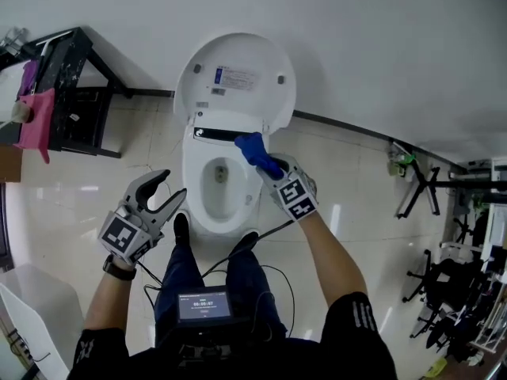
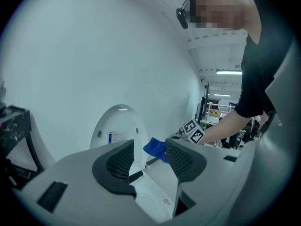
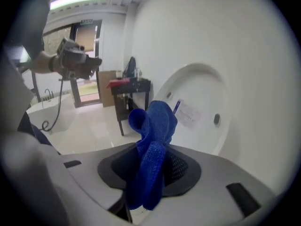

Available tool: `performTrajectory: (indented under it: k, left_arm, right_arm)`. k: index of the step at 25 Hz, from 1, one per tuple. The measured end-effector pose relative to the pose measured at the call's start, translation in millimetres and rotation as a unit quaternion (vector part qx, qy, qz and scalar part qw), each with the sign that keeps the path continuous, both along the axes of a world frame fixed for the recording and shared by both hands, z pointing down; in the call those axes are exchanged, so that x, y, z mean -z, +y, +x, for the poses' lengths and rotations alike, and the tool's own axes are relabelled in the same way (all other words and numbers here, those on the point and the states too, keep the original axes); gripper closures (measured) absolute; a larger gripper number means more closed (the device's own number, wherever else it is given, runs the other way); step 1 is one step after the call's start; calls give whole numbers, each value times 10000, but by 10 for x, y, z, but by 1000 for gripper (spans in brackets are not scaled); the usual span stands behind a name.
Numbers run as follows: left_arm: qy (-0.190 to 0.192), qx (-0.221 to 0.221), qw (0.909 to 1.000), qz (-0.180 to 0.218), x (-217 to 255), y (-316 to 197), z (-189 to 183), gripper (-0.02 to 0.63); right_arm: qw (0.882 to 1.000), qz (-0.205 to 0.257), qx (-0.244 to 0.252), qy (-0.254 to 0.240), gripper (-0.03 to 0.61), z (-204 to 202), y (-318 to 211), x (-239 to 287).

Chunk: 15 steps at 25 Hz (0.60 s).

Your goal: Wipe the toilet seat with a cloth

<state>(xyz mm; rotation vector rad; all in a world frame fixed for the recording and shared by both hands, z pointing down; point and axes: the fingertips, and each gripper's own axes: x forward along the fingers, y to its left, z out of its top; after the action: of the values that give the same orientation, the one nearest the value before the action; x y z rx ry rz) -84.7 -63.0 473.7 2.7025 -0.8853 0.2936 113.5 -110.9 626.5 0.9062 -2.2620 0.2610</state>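
A white toilet [image 1: 207, 212] stands against the wall with its lid [image 1: 234, 77] raised. My right gripper [image 1: 269, 167] is shut on a blue cloth [image 1: 255, 150], held over the seat's rear right part near the hinge. In the right gripper view the blue cloth [image 3: 153, 159] bunches up between the jaws, with the lid [image 3: 197, 107] behind. My left gripper [image 1: 162, 198] hangs open to the left of the bowl, above the floor, holding nothing. In the left gripper view the lid [image 2: 117, 131] and the cloth [image 2: 155, 148] show beyond the parted jaws.
A black rack [image 1: 67, 93] with a pink cloth [image 1: 36, 117] stands at the far left. A white bin [image 1: 32, 307] sits at the lower left. Black stands and chairs [image 1: 451, 291] crowd the right. A cable [image 1: 261, 232] trails from the right gripper across the tiled floor.
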Motion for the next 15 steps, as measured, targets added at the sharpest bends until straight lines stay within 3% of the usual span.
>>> performTrajectory:
  k: [3, 8, 15]
  left_arm:
    - [7, -137, 9996, 239, 373, -27, -19, 397]
    - [19, -313, 9969, 728, 945, -61, -63, 397]
    - [293, -397, 9948, 894, 1339, 124, -54, 397]
  right_arm:
    - [9971, 514, -134, -541, 431, -132, 95, 912]
    - [9857, 1436, -277, -833, 431, -226, 282, 2197]
    - [9616, 1646, -1205, -1835, 434, -121, 706, 2931]
